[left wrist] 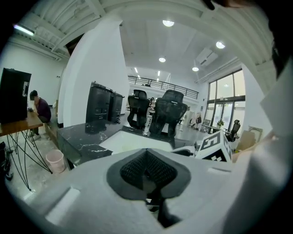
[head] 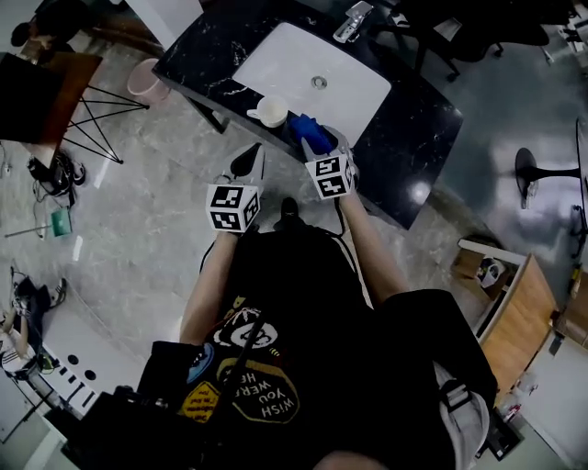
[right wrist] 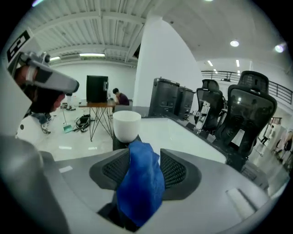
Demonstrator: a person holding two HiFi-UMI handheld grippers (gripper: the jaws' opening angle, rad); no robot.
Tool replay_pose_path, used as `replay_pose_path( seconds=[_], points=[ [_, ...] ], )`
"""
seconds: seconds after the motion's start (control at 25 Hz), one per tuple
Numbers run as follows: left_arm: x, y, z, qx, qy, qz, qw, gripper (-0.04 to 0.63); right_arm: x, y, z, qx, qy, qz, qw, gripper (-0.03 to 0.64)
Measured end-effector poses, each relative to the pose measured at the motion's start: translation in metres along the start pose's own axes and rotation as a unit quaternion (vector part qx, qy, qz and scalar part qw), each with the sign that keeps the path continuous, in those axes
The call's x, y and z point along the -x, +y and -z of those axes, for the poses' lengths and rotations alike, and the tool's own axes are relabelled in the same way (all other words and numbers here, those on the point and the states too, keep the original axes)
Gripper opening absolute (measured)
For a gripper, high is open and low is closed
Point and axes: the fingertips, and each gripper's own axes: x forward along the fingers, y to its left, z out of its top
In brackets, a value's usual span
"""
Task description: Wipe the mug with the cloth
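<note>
Cloth [right wrist: 139, 187], seemingly loose in right tongs [right wrist: 143, 156], part-hides mug [right wrist: 126, 124].

I'm counting 1 mug [head: 271, 111], 1 blue cloth [head: 312, 134], 1 basin [head: 340, 92] w/ 1 tap [head: 353, 20], and 1 dark counter [head: 413, 128]. 2 tools are showing (left gripper [head: 250, 167], right gripper [head: 322, 142]). Also showing: 1 pink bin [head: 144, 79], 2 office chairs [left wrist: 138, 109].

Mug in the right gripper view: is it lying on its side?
No, the mug stands upright, mouth up, just beyond the blue cloth.
</note>
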Motion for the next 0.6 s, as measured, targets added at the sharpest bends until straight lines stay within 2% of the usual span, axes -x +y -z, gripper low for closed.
replay_pose_path(
  seconds=[0.08, 0.12, 0.16, 0.32, 0.44, 0.52, 0.6],
  points=[
    [-0.007, 0.014, 0.0, 0.01, 0.001, -0.014, 0.9999, 0.003, -0.017, 0.002, 0.017, 0.011, 0.043, -0.022, 0.999, 0.213],
    [-0.01, 0.022, -0.001, 0.012, 0.003, -0.021, 0.9997, 0.003, -0.022, 0.006, 0.025, 0.009, 0.053, -0.035, 0.998, 0.189],
    [-0.013, 0.028, -0.003, 0.012, 0.005, -0.026, 0.9996, 0.003, -0.024, 0.011, 0.03, 0.009, 0.05, -0.045, 0.998, 0.147],
    [-0.018, 0.052, -0.02, -0.001, -0.003, -0.04, 0.9992, 0.003, -0.021, 0.017, 0.029, 0.029, 0.019, -0.054, 0.998, 0.121],
    [-0.022, 0.072, -0.026, 0.01, -0.007, -0.051, 0.9986, 0.003, -0.024, 0.015, 0.023, -0.009, 0.014, -0.062, 0.998, 0.107],
    [-0.027, 0.078, -0.028, 0.012, -0.007, -0.047, 0.9988, 0.003, -0.023, 0.012, 0.01, -0.035, -0.011, -0.064, 0.997, 0.1],
    [-0.035, 0.079, -0.032, 0.005, -0.008, -0.039, 0.9992, 0.003, -0.023, 0.007, -0.009, -0.035, -0.03, -0.056, 0.997, 0.1]
  ],
)
